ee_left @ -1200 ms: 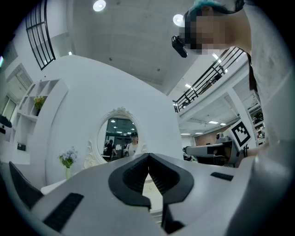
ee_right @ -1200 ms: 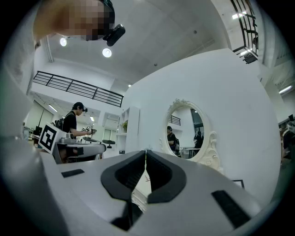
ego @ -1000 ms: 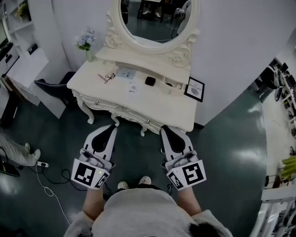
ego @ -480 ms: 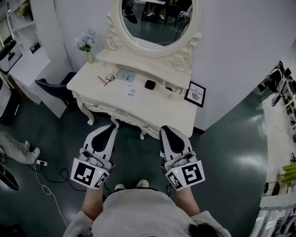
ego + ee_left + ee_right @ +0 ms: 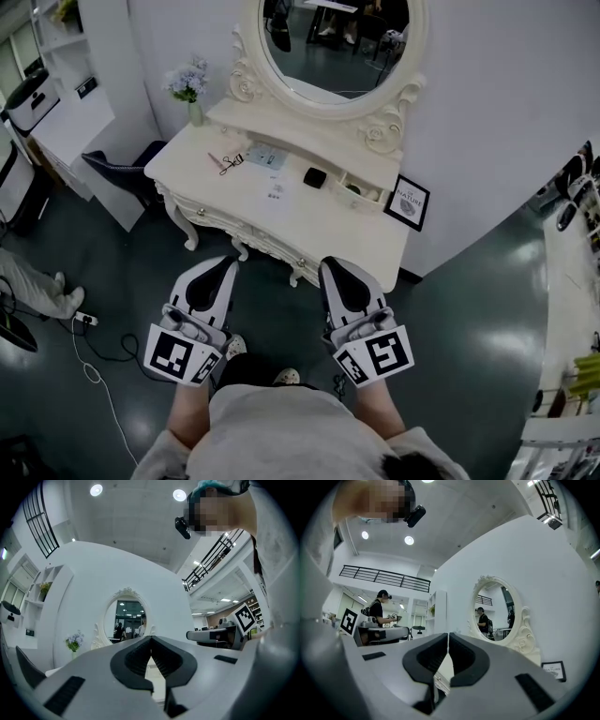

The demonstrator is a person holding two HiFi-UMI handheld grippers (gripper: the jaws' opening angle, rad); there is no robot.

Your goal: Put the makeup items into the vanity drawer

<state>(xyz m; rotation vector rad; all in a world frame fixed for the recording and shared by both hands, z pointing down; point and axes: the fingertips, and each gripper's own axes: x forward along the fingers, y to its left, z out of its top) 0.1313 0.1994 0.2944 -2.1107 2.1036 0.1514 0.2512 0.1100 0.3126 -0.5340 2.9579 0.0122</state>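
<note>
A cream vanity table (image 5: 337, 234) with an oval mirror (image 5: 342, 42) stands ahead of me. On its top lie an eyelash curler (image 5: 225, 162), a flat pale palette (image 5: 265, 156), a small white packet (image 5: 275, 189) and a black compact (image 5: 315, 177). A small upper drawer (image 5: 361, 192) stands open at the right. My left gripper (image 5: 225, 262) and right gripper (image 5: 330, 266) hang side by side in front of the table, short of its front edge, both shut and empty. In the gripper views the jaw tips meet, at the left gripper (image 5: 150, 641) and the right gripper (image 5: 447, 637).
A vase of flowers (image 5: 190, 86) stands at the table's back left and a framed picture (image 5: 410, 202) at its right end. A dark chair (image 5: 127, 171) and white shelving (image 5: 66, 112) are to the left. A cable (image 5: 89, 370) lies on the floor.
The view has shifted so the vanity sits a little further right and lower in the picture. Both grippers keep their pose, shut.
</note>
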